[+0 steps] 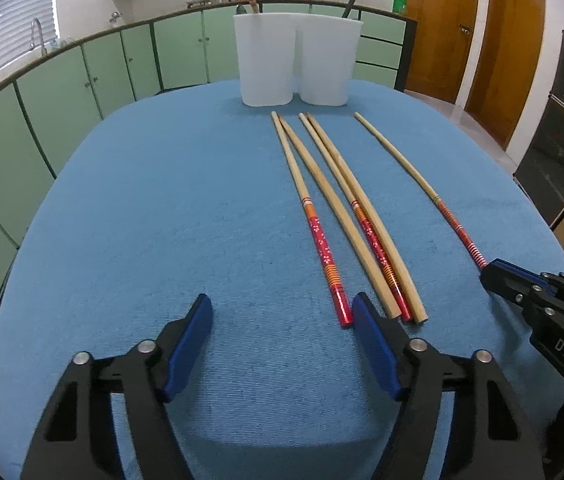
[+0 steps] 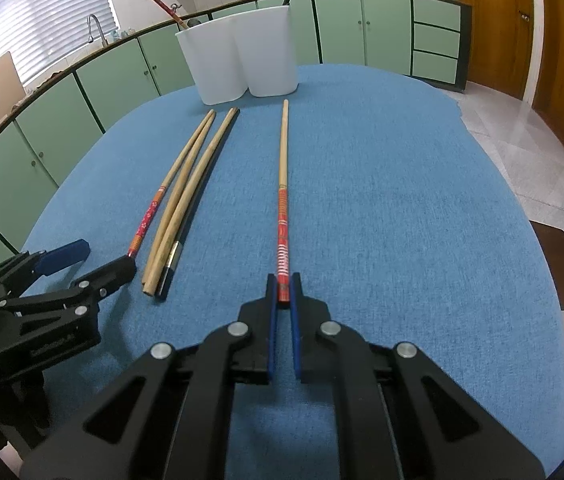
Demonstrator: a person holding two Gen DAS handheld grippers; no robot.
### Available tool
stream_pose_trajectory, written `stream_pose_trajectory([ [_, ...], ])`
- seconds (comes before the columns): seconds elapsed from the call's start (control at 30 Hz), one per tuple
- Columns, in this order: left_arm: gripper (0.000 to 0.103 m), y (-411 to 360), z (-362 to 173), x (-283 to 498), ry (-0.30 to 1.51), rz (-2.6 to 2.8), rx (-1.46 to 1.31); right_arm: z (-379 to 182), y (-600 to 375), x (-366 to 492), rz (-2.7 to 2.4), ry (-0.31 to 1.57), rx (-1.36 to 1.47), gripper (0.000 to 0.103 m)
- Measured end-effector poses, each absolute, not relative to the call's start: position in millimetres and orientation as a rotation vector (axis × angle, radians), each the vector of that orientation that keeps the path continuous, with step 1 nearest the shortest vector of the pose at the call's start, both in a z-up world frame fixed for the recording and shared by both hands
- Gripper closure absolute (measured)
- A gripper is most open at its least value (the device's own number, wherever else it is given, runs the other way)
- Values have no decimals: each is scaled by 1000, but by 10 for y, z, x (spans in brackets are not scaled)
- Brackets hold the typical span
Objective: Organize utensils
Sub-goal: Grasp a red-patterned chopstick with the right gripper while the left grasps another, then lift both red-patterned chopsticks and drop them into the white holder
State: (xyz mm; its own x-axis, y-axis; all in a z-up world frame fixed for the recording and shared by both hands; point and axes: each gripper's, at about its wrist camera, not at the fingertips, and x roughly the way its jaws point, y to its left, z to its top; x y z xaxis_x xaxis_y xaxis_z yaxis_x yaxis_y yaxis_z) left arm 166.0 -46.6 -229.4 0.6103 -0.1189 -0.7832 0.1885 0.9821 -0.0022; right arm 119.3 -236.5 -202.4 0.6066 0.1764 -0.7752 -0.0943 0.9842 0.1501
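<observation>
Kitchen bench (image 2: 402, 168): am clamping right gripper (image 2: 284, 296) on lone chopstick (image 2: 282, 184), frame centre. Left gripper (image 1: 282, 316) jaws hanging released, empty. Next: lifting, dropping into white holder (image 2: 237, 56), upper centre.

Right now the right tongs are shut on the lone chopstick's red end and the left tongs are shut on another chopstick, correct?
Not quite. The right tongs do grip the lone chopstick, but the left tongs stand open with nothing between them, as the left wrist view shows.
</observation>
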Motion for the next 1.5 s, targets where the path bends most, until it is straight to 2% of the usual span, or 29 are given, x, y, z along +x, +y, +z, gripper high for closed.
stream_pose_trajectory([
  [0.23, 74, -446, -2279, 1637, 881, -167, 66, -2034, -2375, 1208, 159, 911, 103, 97],
  [0.3, 94, -444, -2282, 1632, 879, -172, 64, -2034, -2374, 1209, 158, 909, 100, 97],
  [0.33, 97, -440, -2280, 1630, 879, -172, 63, -2032, -2380, 1207, 159, 908, 104, 97],
  [0.57, 97, -407, -2230, 1646, 865, -172, 42, -1970, -2371, 1168, 167, 879, 106, 98],
  [0.77, 97, -377, -1883, 1542, 771, -165, 65, -1733, -2382, 1128, 167, 826, 96, 98],
  [1.27, 97, -265, -754, 1517, 506, -198, 18, -642, -2482, 1149, 224, 610, 92, 98],
  [1.5, 97, -280, -379, 1664, 449, -266, 6, -169, -2473, 1401, 282, 566, 76, 98],
])
